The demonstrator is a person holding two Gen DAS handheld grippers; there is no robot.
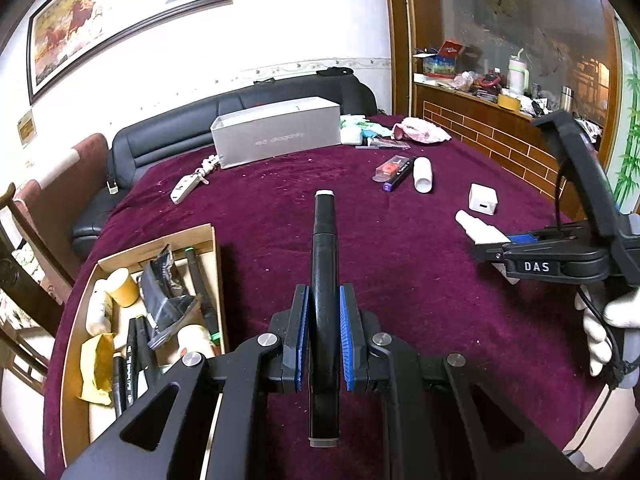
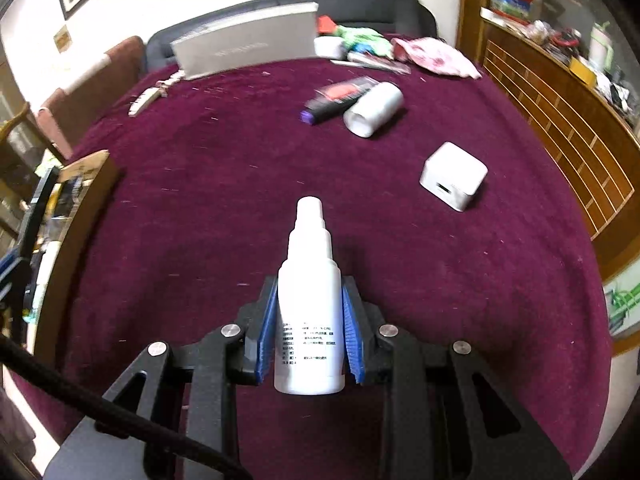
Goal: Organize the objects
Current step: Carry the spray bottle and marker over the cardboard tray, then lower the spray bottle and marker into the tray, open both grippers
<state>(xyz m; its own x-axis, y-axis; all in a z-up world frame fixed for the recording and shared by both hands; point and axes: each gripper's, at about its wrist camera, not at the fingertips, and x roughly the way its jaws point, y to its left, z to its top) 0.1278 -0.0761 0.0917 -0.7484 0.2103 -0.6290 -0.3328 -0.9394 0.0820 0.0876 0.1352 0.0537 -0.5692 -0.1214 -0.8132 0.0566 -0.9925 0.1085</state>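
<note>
My left gripper (image 1: 324, 300) is shut on a black marker (image 1: 325, 264) that points forward above the maroon tablecloth. An open cardboard box (image 1: 200, 236) with markers, bottles and packets lies just to its left. My right gripper (image 2: 310, 292) is shut on a white spray bottle (image 2: 310, 312), nozzle forward, held above the cloth. The right gripper also shows in the left wrist view (image 1: 480, 248), with the bottle's nozzle (image 1: 474, 226) sticking out. The box edge shows in the right wrist view (image 2: 92, 172) at far left.
On the cloth (image 2: 240, 184) lie a white charger cube (image 2: 454, 176), a white cylinder (image 2: 374, 110), a purple-capped marker (image 2: 332, 108), a red-labelled packet (image 1: 390, 168), a keyfob (image 1: 184, 188) and a long grey box (image 1: 276, 132). A cluttered wooden shelf (image 1: 500, 116) stands right.
</note>
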